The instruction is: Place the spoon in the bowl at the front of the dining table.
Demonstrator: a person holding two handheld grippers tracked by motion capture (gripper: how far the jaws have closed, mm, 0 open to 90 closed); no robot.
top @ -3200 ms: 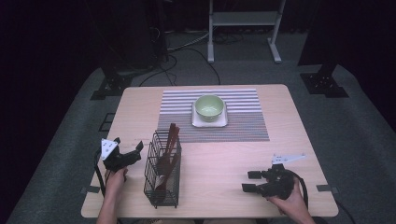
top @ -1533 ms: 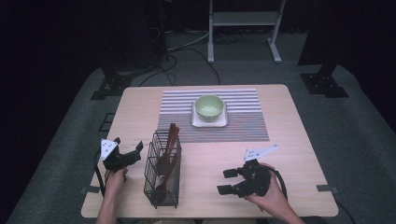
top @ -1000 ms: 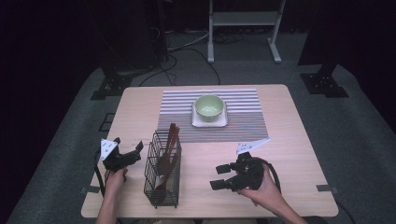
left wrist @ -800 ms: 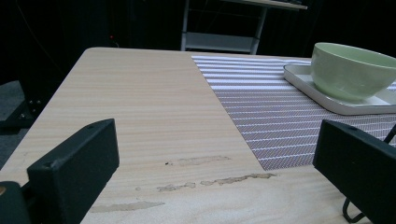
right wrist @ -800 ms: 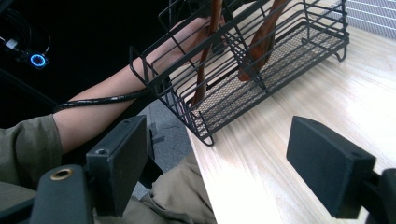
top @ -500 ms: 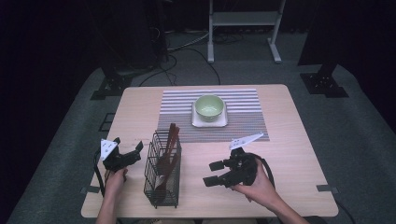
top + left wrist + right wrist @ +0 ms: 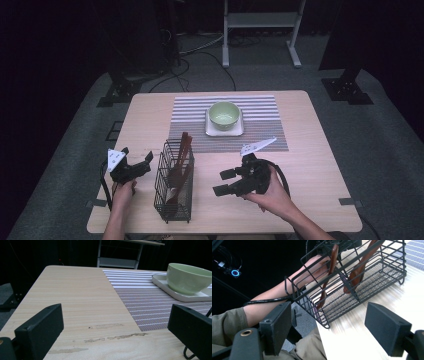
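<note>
A black wire basket (image 7: 173, 182) stands near the table's front edge with two brown wooden utensils (image 7: 182, 152) leaning in it. My left gripper (image 7: 137, 156) rests just left of the basket, open, with nothing between its jaws. My right gripper (image 7: 220, 182) hovers a short way right of the basket, jaws open and pointing at it. In the right gripper view the basket (image 7: 372, 290) lies just beyond the open gripper (image 7: 332, 325), with both wooden utensils (image 7: 360, 270) slanting inside. The left gripper (image 7: 116, 322) faces bare wood.
A green bowl (image 7: 224, 114) sits on a white square plate (image 7: 210, 131) on a striped placemat (image 7: 260, 107) at the table's back middle. In the left gripper view the bowl (image 7: 188, 277) is far right. The person's forearm (image 7: 274, 295) lies behind the basket.
My right gripper has moved left across the table from the front right toward the basket, staying open. The left gripper, basket and bowl have not moved.
</note>
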